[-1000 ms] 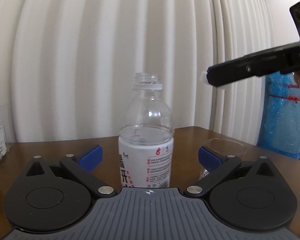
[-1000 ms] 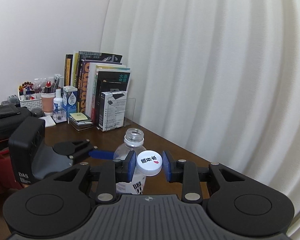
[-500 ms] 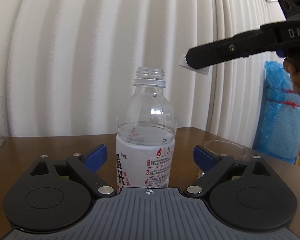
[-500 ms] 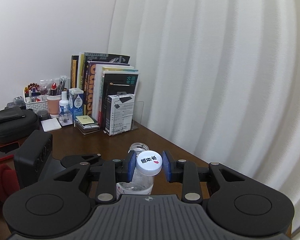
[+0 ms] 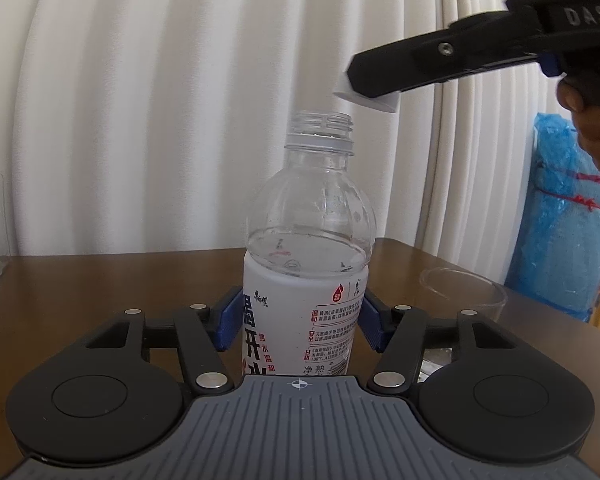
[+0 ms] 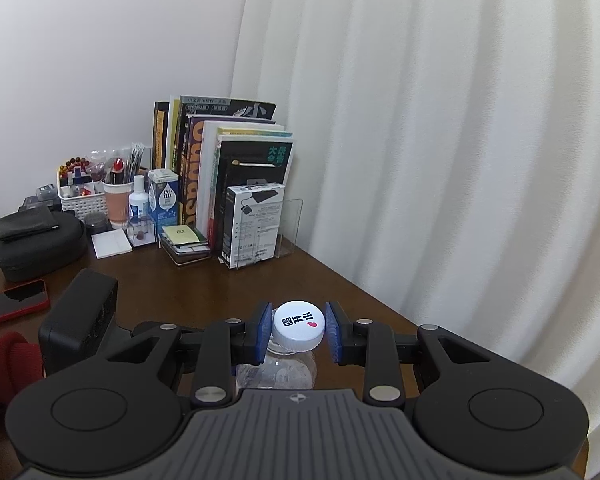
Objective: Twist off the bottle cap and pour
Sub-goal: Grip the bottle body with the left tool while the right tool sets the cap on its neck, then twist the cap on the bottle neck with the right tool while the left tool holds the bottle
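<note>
A clear water bottle [image 5: 306,240] with a white label stands uncapped on the brown table [image 5: 120,280], partly filled. My left gripper [image 5: 302,320] is closing its jaws on it, and the blue pads [image 5: 230,320] press on both sides of the label. My right gripper [image 6: 299,330] is shut on the white cap [image 6: 299,324]. In the left wrist view that cap [image 5: 366,98] hangs just above and right of the bottle's open mouth. Below the cap, the right wrist view shows the bottle's shoulder [image 6: 276,374]. A clear glass [image 5: 464,292] stands right of the bottle.
White curtains hang behind the table. At the far left corner stand books [image 6: 220,168], a white basket [image 6: 80,200] of small items, a black case [image 6: 36,248] and a red phone [image 6: 12,304]. A blue plastic bag [image 5: 568,220] sits beyond the table's right edge.
My left gripper's jaws have swung in from wide apart onto the bottle's label. My right gripper has carried the cap up and leftward, closer over the bottle's mouth.
</note>
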The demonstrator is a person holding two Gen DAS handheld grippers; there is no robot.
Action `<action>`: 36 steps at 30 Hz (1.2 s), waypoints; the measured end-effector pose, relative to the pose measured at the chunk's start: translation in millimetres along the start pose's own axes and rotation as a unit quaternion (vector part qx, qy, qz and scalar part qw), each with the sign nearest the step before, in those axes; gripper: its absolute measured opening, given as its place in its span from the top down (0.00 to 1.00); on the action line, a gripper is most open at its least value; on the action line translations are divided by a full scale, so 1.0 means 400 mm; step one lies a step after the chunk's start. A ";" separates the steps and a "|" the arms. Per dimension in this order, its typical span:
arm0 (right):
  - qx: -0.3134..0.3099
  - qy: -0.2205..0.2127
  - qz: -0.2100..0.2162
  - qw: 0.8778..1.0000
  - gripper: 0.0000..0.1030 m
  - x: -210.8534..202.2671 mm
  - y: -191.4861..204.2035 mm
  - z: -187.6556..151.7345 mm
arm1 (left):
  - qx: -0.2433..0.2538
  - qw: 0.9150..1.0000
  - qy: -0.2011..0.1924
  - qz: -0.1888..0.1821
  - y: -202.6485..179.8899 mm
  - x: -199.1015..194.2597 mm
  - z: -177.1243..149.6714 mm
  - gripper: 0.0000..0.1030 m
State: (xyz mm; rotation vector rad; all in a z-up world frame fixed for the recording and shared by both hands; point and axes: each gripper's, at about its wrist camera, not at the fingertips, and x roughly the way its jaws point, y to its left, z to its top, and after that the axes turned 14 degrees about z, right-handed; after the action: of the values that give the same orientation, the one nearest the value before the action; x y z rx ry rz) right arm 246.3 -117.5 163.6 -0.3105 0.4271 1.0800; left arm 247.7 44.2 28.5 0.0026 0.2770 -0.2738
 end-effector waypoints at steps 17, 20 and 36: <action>0.012 0.022 0.028 0.999 0.69 0.036 -0.023 0.018 | 0.007 1.000 -0.001 0.000 -0.003 0.007 -0.001 0.43; 0.009 0.022 0.031 0.999 0.69 0.040 -0.020 0.022 | 0.006 1.000 -0.001 -0.001 0.000 0.007 -0.002 0.43; 0.013 0.019 0.034 0.999 0.69 0.044 -0.014 0.000 | 0.006 1.000 -0.001 -0.002 0.000 0.004 0.001 0.42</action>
State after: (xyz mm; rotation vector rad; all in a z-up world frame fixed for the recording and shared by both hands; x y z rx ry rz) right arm 258.6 -106.3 155.5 -0.2955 0.4873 1.1347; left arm 249.3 43.9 28.5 0.0147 0.2735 -0.2788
